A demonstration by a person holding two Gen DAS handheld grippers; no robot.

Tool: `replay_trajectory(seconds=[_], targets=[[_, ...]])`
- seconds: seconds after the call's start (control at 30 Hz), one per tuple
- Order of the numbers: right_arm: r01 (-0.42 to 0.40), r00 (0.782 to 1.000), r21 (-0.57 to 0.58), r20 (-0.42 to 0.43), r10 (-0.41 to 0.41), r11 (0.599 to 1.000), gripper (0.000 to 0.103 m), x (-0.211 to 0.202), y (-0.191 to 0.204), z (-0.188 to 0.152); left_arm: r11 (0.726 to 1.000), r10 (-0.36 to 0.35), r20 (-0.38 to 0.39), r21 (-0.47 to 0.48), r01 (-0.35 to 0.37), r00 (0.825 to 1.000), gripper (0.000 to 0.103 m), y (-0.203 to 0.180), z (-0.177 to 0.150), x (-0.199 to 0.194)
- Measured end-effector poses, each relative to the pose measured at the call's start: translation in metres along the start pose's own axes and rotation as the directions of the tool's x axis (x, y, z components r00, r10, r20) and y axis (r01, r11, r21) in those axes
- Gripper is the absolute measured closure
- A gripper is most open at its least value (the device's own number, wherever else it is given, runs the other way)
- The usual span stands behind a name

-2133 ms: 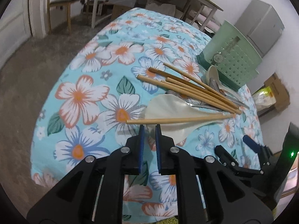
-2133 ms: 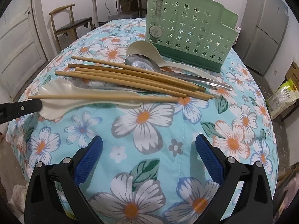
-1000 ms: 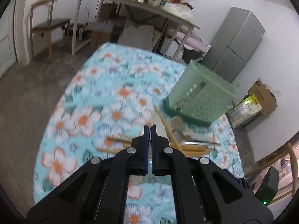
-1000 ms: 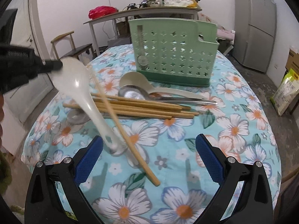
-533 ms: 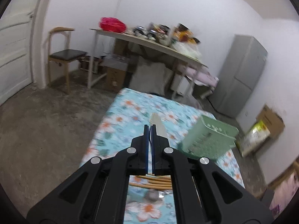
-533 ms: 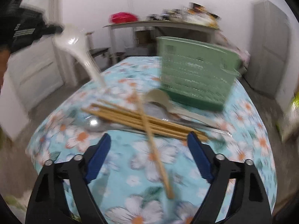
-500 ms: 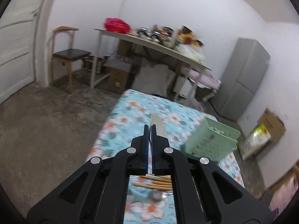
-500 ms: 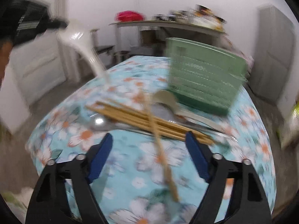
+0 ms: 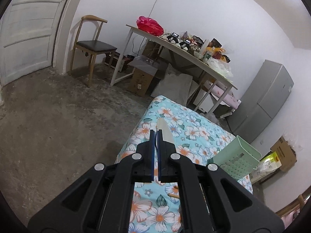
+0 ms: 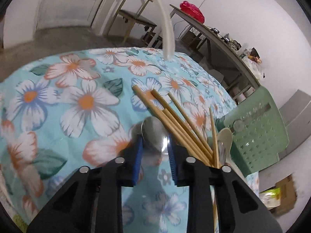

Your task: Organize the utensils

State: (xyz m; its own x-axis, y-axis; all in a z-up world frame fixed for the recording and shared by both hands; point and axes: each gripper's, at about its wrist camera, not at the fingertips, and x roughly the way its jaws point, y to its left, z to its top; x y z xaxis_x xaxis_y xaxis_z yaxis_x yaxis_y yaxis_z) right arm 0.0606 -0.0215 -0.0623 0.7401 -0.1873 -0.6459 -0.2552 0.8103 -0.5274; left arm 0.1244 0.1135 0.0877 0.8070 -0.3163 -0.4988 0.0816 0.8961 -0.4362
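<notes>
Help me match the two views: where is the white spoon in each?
Left wrist: the white spoon sticks out past the shut left gripper, just above centre.
Right wrist: its handle hangs down from the top edge, centre.
Shared landmark: the green caddy on the floral cloth.

Soft even indoor light; strong fisheye edge distortion; right view motion-blurred.

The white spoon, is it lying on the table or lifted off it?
Lifted: the left gripper holds the white spoon by its bowl, handle hanging above the tablecloth.
</notes>
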Motion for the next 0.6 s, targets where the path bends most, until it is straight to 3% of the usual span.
replay_trajectory(seconds=[0.1, 0.23, 0.4, 0.47, 0.6], targets=[[0.030, 0.999, -0.026, -0.017, -0.030, 0.999, 0.093, 0.005, 0.007, 0.004, 1.000, -0.018, 0.002, -0.007, 0.018, 1.000, 0.102, 0.005, 0.003, 0.002], [0.014, 1.000, -0.006, -0.008, -0.014, 1.000, 0.095, -0.001, 0.004, 0.009, 0.999, -0.054, 0.008, -0.008, 0.054, 0.999, 0.102, 0.004, 0.010, 0.005], [-0.111, 0.994, 0.139, 0.032, 0.107, 0.984, 0.096, -0.026, -0.036, 0.015, 0.991, -0.135, 0.047, 0.021, 0.134, 0.990, 0.102, -0.012, 0.026, 0.003], [-0.178, 0.983, 0.241, 0.079, 0.163, 0.954, 0.097, -0.038, -0.066, 0.017, 0.982, -0.188, 0.064, 0.045, 0.186, 0.980, 0.102, -0.027, 0.038, 0.006], [-0.271, 0.961, 0.443, 0.183, 0.209, 0.855, 0.099, -0.057, -0.124, 0.013, 0.952, -0.300, 0.089, 0.099, 0.291, 0.950, 0.102, -0.066, 0.056, 0.011]])
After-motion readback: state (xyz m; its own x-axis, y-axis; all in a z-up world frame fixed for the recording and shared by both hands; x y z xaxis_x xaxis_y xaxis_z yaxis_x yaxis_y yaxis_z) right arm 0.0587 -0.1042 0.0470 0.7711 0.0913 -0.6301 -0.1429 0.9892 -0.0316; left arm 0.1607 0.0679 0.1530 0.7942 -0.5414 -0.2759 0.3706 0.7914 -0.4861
